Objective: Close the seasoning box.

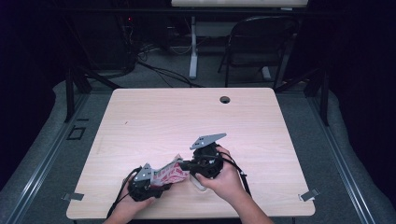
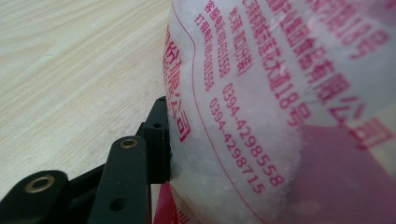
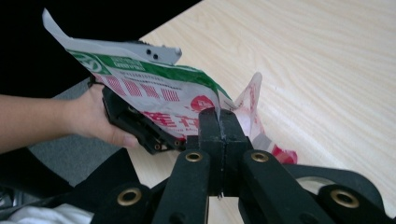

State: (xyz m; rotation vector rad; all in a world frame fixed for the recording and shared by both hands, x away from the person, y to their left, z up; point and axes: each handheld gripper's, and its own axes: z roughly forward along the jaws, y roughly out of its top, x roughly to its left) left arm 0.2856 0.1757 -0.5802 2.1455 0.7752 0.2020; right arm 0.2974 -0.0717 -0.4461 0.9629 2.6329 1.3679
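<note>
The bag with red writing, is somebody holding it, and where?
Both grippers hold the plastic bag. The right gripper pinches its thin top edge; the left gripper clamps its full body, one pad pressed against the side.

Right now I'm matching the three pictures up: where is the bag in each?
High view: bag low, left of centre, between both hand-held grippers.
Left gripper view: bag covers the right side, red print.
Right gripper view: bag upper left, edge pinched at centre.
Shared landmark: the table.
</note>
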